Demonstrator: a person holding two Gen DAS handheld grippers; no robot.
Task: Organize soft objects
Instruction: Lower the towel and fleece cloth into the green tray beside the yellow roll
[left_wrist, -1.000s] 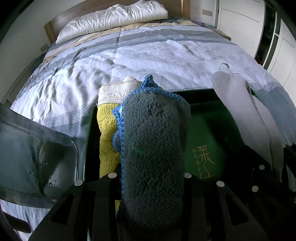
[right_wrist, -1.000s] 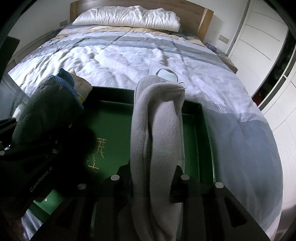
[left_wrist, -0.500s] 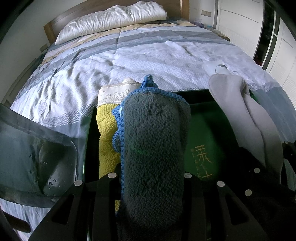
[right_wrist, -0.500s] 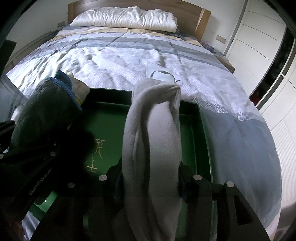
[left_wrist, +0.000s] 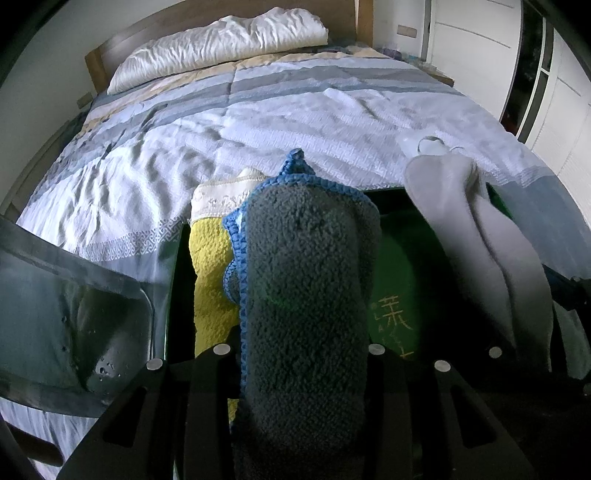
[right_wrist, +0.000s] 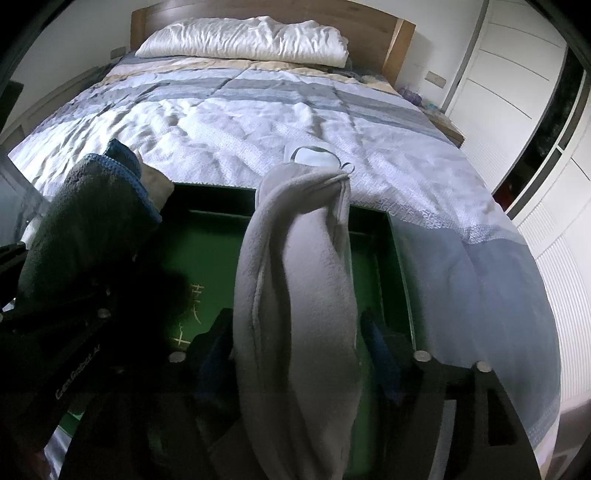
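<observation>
My left gripper (left_wrist: 303, 354) is shut on a rolled dark grey fluffy cloth with a blue crocheted edge (left_wrist: 306, 280), held over the left part of a green box (left_wrist: 395, 258) on the bed. A rolled yellow towel with a cream end (left_wrist: 212, 258) lies in the box just left of it. My right gripper (right_wrist: 295, 354) holds a rolled light grey towel (right_wrist: 299, 295) over the box's right part (right_wrist: 369, 266); its jaws have spread apart beside the towel. The grey cloth also shows in the right wrist view (right_wrist: 85, 221), and the light grey towel in the left wrist view (left_wrist: 476, 236).
The box sits at the foot of a bed with a blue and white striped quilt (right_wrist: 258, 110) and a white pillow (right_wrist: 243, 37). A small white item (right_wrist: 314, 155) lies on the quilt past the box. A clear plastic lid (left_wrist: 55, 302) is at left. White wardrobes (right_wrist: 517, 74) stand right.
My right gripper's jaws have widened around the light grey towel, which has sunk lower into the box. The left gripper and its grey cloth have hardly moved.
</observation>
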